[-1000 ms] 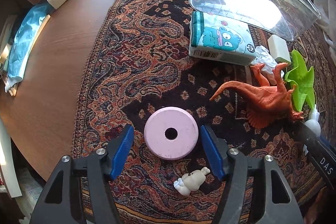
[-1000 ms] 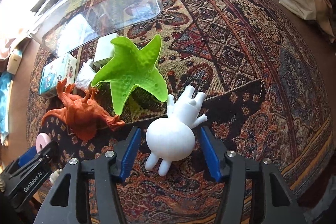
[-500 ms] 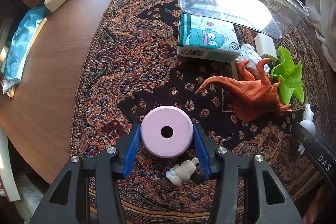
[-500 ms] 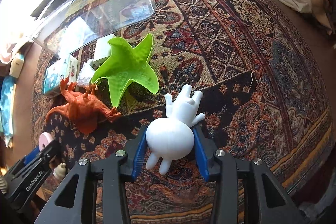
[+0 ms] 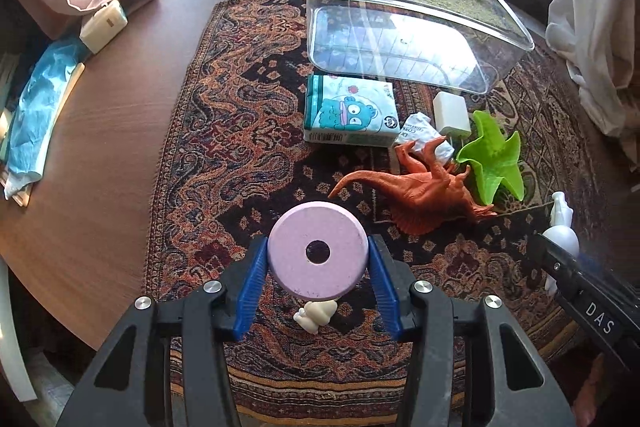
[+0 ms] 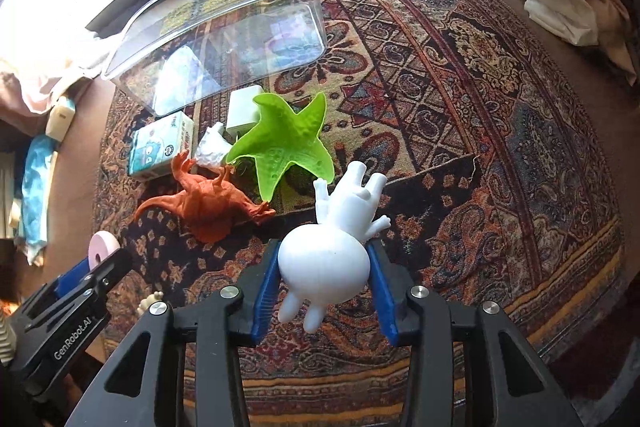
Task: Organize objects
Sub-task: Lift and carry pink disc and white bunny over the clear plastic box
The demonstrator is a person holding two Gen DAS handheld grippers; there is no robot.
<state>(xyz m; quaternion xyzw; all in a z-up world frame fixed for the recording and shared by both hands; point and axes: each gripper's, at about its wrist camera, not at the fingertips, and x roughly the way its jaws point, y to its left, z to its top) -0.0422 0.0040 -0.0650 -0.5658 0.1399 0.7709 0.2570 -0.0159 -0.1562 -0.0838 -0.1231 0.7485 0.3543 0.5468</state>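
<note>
The pink disc (image 5: 318, 254) is clamped between the left gripper (image 5: 317, 269) pads and now hangs above the rug (image 5: 224, 131), near its front edge; a second ago the jaws stood wide around it. The right gripper (image 6: 323, 277), likewise closed since then, holds the lifted white figure (image 6: 326, 259). The small cream figurine (image 5: 315, 315) stays on the rug.

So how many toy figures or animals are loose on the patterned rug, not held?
3: an orange plastic dinosaur lying mid-rug, a lime-green rubber starfish right beside it, and a small cream figurine below the left tongs. Others may be hidden.
</note>
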